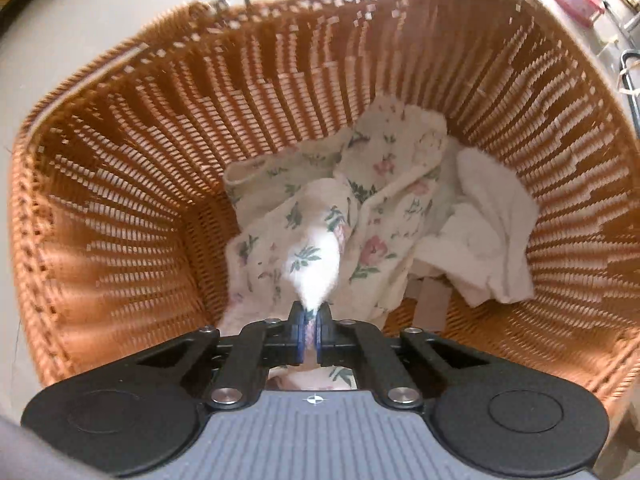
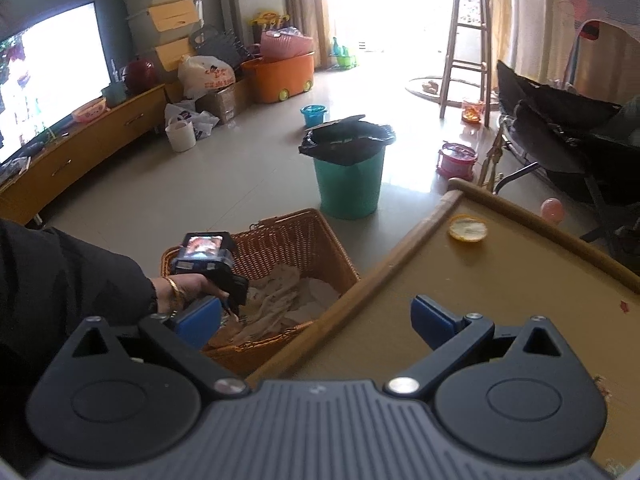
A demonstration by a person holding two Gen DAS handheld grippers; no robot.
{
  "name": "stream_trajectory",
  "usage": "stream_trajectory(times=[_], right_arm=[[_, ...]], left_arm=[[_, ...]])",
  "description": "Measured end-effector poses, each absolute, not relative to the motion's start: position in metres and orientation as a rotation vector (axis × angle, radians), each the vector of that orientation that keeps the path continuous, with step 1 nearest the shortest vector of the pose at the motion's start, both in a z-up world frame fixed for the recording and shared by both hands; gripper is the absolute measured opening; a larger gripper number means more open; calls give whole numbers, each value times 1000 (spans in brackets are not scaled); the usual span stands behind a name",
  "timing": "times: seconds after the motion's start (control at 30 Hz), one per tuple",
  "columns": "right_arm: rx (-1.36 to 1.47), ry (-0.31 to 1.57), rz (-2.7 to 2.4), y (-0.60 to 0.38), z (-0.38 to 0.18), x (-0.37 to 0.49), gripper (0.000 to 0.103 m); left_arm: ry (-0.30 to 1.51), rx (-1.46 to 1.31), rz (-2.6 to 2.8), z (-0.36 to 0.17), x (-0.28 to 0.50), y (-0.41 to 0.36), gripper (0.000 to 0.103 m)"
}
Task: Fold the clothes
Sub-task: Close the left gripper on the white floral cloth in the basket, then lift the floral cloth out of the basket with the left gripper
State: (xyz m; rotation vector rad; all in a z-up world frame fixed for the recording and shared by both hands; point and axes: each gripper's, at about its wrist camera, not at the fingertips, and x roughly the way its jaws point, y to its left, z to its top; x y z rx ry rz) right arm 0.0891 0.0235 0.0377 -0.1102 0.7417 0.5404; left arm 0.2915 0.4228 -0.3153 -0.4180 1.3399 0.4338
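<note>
**Floral cloth pinched in the wicker basket**

The left gripper (image 1: 311, 322) points almost straight down into a woven wicker basket (image 1: 132, 208), its blue pads drawn together on a peak of the floral cloth (image 1: 316, 256), which rises in a white cone to the jaws. The cloth is soft and creased, cream with pink blooms and green leaves. At about 3 o'clock from it lies a plain white towel (image 1: 492, 232), nubby and crumpled, touching the floral piece. The basket's walls are orange-brown cane in open lattice, with metal rings at the rim near 12 o'clock; motion blur smears the weave.

In the right wrist view, the right gripper (image 2: 316, 322) stands wide open with nothing between its blue pads, above the edge of a wooden table (image 2: 520, 280) with a raised rim. A round yellowish disc (image 2: 467, 228) lies on the table at 1 o'clock. The basket sits on the floor at 10 o'clock, just beside the table, with the left hand (image 2: 192, 286), in a dark sleeve and gold bangle, reaching into it. A green bin (image 2: 348, 184) with a black liner stands beyond at 12 o'clock. Red print on a white bag by the far wall is too small to read; the doorway is washed out by glare.
</note>
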Motion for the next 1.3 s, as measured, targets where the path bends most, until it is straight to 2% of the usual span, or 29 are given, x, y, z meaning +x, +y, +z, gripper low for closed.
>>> stream_trajectory(times=[0.53,1.3], right_arm=[[-64,710,449,-10,78,61,102],[-59,813,364,-48,84,24,102]], left_arm=[[1182,-482,470,-182,240,428,5],[900,-486,327,-3,171,340,4]])
